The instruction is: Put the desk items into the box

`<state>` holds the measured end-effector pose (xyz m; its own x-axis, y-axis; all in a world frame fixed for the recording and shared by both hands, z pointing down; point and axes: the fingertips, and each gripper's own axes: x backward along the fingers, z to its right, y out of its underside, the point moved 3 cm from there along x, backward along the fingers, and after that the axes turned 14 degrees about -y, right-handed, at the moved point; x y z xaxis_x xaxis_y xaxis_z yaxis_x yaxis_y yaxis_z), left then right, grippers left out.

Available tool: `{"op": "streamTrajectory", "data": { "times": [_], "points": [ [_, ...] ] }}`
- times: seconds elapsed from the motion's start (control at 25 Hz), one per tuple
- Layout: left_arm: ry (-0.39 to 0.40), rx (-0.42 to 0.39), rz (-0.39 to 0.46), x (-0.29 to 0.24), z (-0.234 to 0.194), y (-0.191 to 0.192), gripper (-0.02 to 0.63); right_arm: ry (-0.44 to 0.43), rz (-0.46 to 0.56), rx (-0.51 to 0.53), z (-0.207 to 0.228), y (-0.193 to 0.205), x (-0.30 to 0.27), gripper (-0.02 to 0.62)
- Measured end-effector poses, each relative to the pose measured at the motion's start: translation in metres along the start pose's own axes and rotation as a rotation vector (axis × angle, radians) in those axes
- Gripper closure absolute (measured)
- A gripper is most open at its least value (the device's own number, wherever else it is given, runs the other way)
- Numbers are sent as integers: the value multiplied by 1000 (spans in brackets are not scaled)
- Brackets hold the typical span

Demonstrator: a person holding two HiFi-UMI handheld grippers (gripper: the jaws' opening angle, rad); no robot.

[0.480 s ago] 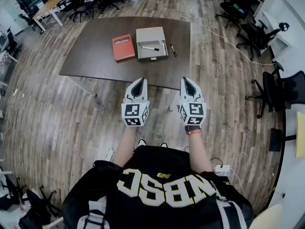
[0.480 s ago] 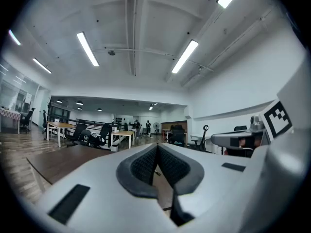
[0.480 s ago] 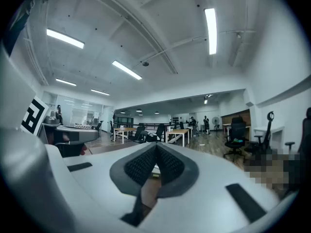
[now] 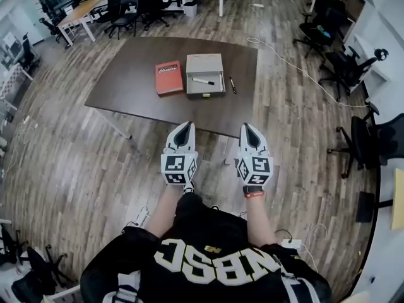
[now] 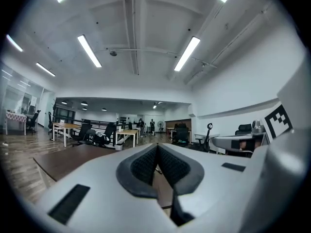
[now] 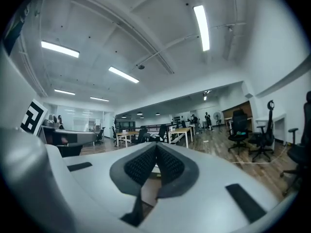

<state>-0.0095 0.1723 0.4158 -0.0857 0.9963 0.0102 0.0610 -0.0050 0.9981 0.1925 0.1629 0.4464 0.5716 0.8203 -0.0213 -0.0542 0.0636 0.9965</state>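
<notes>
An open grey box (image 4: 205, 74) sits on the dark brown desk (image 4: 132, 87) in the head view, with a marker (image 4: 203, 81) lying inside it. A red book (image 4: 168, 77) lies just left of the box, and a black pen (image 4: 231, 84) just right of it. My left gripper (image 4: 184, 128) and right gripper (image 4: 249, 128) are held side by side in front of the desk's near edge, well short of the items. Both are shut with nothing between the pads (image 5: 156, 163) (image 6: 155, 161).
Black office chairs (image 4: 344, 68) stand to the right of the desk, and more chairs with light wooden tables (image 4: 85, 11) are at the back left. A white cable (image 4: 284, 52) runs over the wood floor to the right of the desk.
The whole view has shifted: the desk and its items sit lower in the head view, closer to me. Both grippers stay shut, side by side.
</notes>
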Motion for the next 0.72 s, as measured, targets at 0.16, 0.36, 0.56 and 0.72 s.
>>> {"op": "streamTrajectory", "data": {
  "times": [0.16,0.36,0.56,0.72],
  "points": [
    [11,14,-10,-15,-4,12,591,-34,-20,-11,0,9,-25,586],
    [44,13,-12,-61,-21,18,589,-63,-18,-9,12,10,-78,586],
    [75,14,7,-125,-43,10,589,-81,-51,54,28,-2,-148,586],
    [119,30,35,-166,-67,0,591,-75,-71,42,35,-2,-196,586]
  ]
}}
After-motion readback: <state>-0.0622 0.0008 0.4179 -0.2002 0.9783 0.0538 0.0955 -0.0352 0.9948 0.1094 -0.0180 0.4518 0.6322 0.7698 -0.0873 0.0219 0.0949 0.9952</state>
